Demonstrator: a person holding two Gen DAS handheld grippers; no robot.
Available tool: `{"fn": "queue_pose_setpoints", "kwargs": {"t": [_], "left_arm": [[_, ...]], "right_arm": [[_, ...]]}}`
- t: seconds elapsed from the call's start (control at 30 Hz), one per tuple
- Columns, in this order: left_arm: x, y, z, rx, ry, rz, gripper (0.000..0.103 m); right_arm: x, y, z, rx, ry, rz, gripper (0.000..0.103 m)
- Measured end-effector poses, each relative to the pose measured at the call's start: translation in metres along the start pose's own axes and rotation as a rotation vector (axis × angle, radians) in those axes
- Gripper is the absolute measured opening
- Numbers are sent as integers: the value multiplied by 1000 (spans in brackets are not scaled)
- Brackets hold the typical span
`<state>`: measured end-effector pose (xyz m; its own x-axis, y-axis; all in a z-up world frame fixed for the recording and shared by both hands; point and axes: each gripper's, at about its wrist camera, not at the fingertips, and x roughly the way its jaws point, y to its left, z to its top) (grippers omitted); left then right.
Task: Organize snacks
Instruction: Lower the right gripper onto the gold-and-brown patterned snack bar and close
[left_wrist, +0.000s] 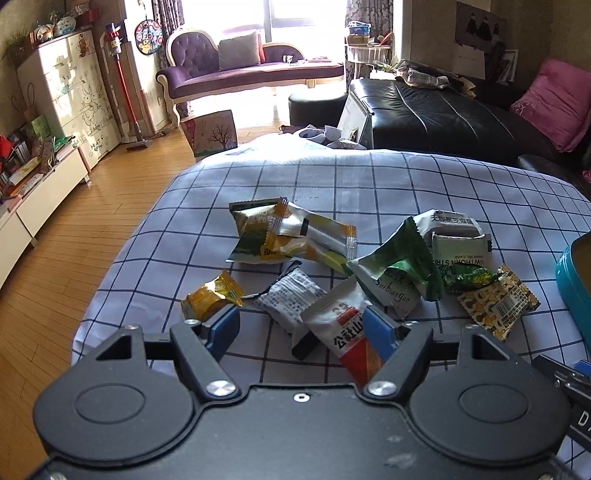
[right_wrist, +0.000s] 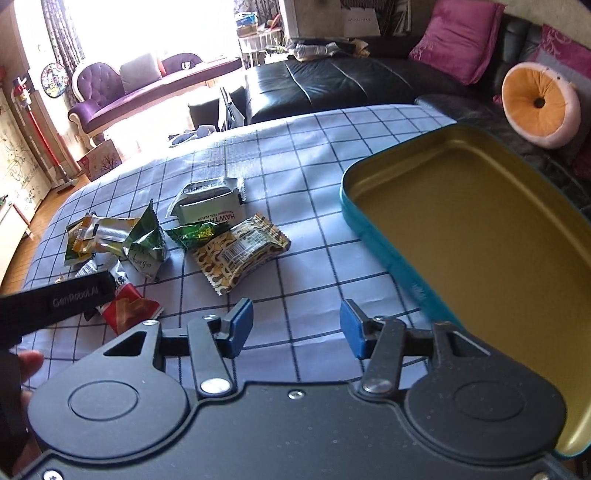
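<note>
A heap of snack packets lies on the blue-checked cloth (left_wrist: 369, 177). My left gripper (left_wrist: 301, 330) is open low over the near side of the heap. A white packet with black print (left_wrist: 291, 299) and a white-and-red packet (left_wrist: 347, 332) lie between its fingers, and a yellow candy (left_wrist: 210, 299) sits by the left pad. Further back are a green packet (left_wrist: 395, 273) and a yellow patterned packet (left_wrist: 495, 302). My right gripper (right_wrist: 295, 328) is open over bare cloth, with nothing between its fingers. The yellow patterned packet (right_wrist: 240, 254) lies just beyond it, and an open teal tin (right_wrist: 480, 240) with a gold inside is to its right.
The cloth's left edge drops to a wooden floor (left_wrist: 74, 240). A black leather sofa (left_wrist: 443, 110) with pink cushions stands behind the table, and a round orange cushion (right_wrist: 539, 103) sits beyond the tin. A hand (right_wrist: 29, 365) holds the left gripper's black body (right_wrist: 55, 302).
</note>
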<state>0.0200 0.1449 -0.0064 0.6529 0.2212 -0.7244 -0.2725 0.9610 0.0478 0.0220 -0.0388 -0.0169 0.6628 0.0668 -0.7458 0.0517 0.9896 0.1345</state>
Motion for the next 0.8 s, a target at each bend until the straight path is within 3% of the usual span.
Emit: {"fn": "queue_pose_setpoints", "kwargs": {"t": [0.6, 0.8], "left_arm": [[7, 11, 0, 10, 43, -31, 77], [7, 10, -4, 26, 48, -46, 77]], "right_arm": [[51, 21, 47, 70, 117, 47, 57], [57, 24, 50, 72, 108, 62, 58]]}}
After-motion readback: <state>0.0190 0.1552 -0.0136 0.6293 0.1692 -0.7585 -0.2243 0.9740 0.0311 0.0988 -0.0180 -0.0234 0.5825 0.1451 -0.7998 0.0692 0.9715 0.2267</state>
